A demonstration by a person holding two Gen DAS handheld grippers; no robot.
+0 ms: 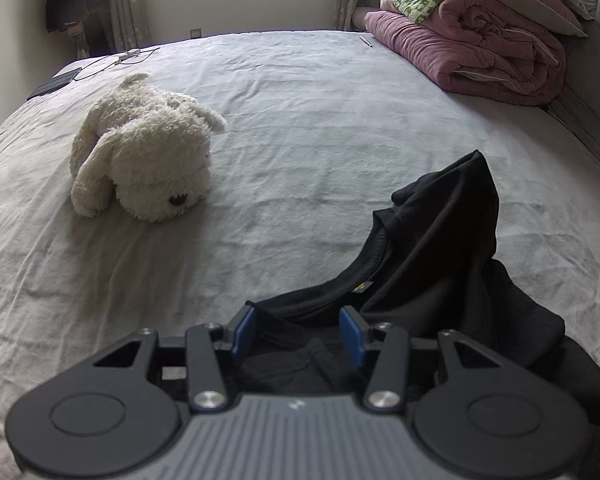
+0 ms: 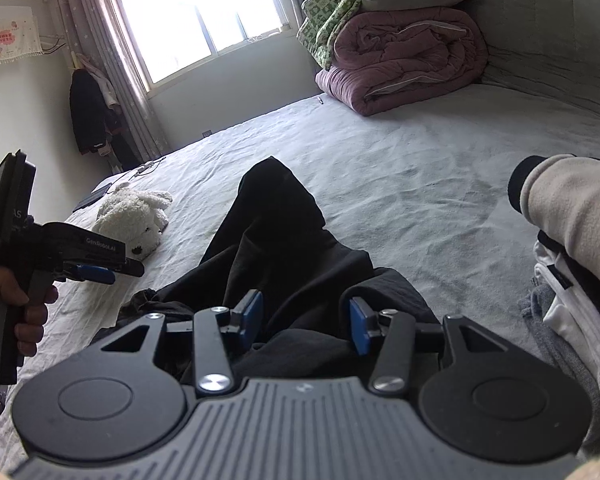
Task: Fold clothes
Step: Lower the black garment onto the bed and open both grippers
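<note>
A crumpled black garment (image 1: pixel 440 248) lies on the grey bed sheet (image 1: pixel 300 120), one part of it bunched up into a peak. My left gripper (image 1: pixel 298 332) hovers at its near left edge, jaws apart, with black cloth under the blue pads (image 1: pixel 242 330) but not pinched. The right wrist view shows the same garment (image 2: pixel 276 240) spreading away from my right gripper (image 2: pixel 306 320). That gripper is open too, and the cloth sits loose between its pads (image 2: pixel 359 324). My left gripper (image 2: pixel 100 272) shows at the far left, held in a hand (image 2: pixel 28 308), beside the garment's left edge.
A white plush dog (image 1: pixel 148 152) lies to the left of the garment. Folded pink and green quilts (image 1: pixel 480 48) are stacked at the far right by the headboard. A pile of clothes (image 2: pixel 560 320) with a beige sleeve (image 2: pixel 572 208) sits at the right. A dark tablet and cable (image 1: pixel 56 80) lie far left.
</note>
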